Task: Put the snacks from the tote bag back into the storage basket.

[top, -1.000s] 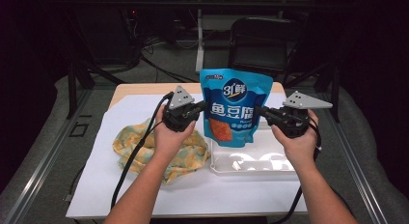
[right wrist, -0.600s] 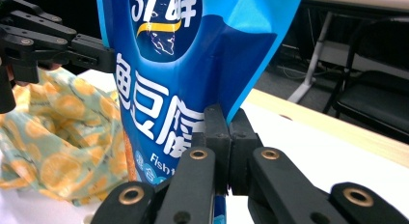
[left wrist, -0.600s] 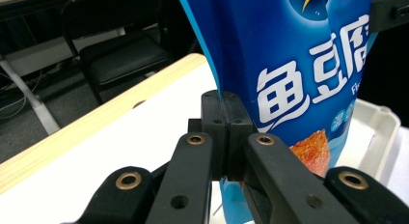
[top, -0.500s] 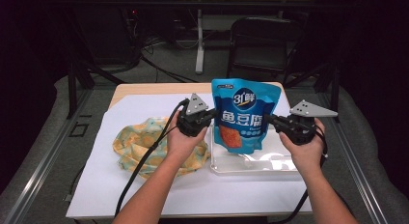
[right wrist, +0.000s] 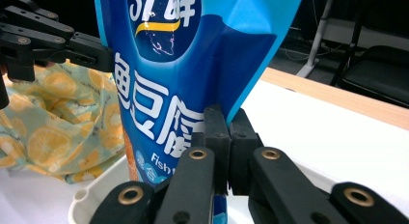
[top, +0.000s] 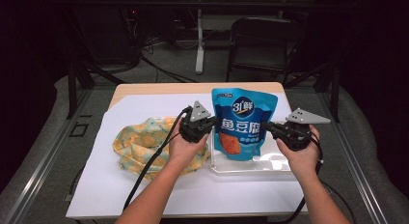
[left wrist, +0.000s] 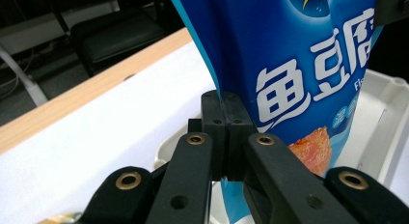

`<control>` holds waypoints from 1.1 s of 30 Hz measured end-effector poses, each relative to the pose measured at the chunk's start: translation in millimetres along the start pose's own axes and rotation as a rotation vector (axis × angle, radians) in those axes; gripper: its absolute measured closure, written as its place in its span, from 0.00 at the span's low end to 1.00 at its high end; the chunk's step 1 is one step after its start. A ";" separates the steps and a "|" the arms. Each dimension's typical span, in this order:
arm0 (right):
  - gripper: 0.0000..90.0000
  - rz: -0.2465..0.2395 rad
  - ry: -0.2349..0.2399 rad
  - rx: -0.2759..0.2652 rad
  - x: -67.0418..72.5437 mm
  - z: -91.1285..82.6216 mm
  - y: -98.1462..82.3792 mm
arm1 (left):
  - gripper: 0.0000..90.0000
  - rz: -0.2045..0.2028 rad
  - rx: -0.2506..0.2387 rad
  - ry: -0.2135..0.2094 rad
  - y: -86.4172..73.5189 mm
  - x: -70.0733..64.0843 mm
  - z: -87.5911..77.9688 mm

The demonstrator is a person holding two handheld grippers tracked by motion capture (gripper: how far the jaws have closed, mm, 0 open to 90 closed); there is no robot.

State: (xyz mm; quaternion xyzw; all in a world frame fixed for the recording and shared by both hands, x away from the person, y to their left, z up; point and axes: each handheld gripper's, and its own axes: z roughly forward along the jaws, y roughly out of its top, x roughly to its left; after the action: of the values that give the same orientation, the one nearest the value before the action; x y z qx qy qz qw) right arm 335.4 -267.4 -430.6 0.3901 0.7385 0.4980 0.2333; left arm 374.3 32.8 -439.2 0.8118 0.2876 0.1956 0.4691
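A blue snack pouch (top: 243, 122) with white lettering stands upright over a clear plastic tray (top: 279, 166), its bottom low in the tray. My left gripper (top: 211, 126) is shut on the pouch's left edge (left wrist: 226, 64). On the opposite side my right gripper (top: 266, 128) is shut on the right edge of the pouch (right wrist: 193, 64). In the left gripper view the tray (left wrist: 381, 118) lies under the pouch. In the right gripper view the tray's rim (right wrist: 87, 195) is at the lower left, and the left gripper's jaws (right wrist: 96, 52) pinch the pouch's far edge.
A yellow cloth (top: 140, 142) with an orange-slice print lies crumpled left of the tray on white paper (top: 144, 195) that covers the wooden table (top: 159, 89). Cables trail from both grippers toward the near edge. A dark chair (top: 265, 40) stands beyond the table.
Both grippers have come down and slightly right with the pouch, bringing its bottom from above the table into the tray. The cloth has not moved.
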 end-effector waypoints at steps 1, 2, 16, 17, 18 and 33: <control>1.00 -0.001 -0.001 0.004 0.4 0.9 -1.5 | 1.00 -0.002 0.000 -0.002 -1.2 -0.3 0.7; 1.00 -0.002 -0.006 0.001 0.7 1.8 -2.8 | 1.00 -0.004 0.004 -0.004 -2.1 -0.4 0.9; 0.94 0.027 0.002 0.008 -2.9 -2.0 -14.2 | 0.99 -0.006 0.004 -0.046 -9.2 -5.2 0.5; 0.94 0.030 -0.001 0.003 -3.3 -2.8 -14.4 | 0.99 -0.010 -0.001 -0.054 -8.9 -5.5 0.1; 0.93 0.029 0.000 0.007 -4.0 -4.5 -14.5 | 0.98 -0.018 -0.003 -0.063 -8.4 -5.6 -0.6; 0.64 0.034 -0.051 -0.025 2.8 -26.5 -27.3 | 0.66 -0.056 -0.042 -0.054 -14.1 -1.3 -26.7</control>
State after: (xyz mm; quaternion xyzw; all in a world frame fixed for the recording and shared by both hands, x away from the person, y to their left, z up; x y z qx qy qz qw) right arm 304.9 -285.3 -445.0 0.4121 0.7192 0.5012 0.2483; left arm 353.7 54.8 -438.7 0.7983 0.2934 0.1664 0.4990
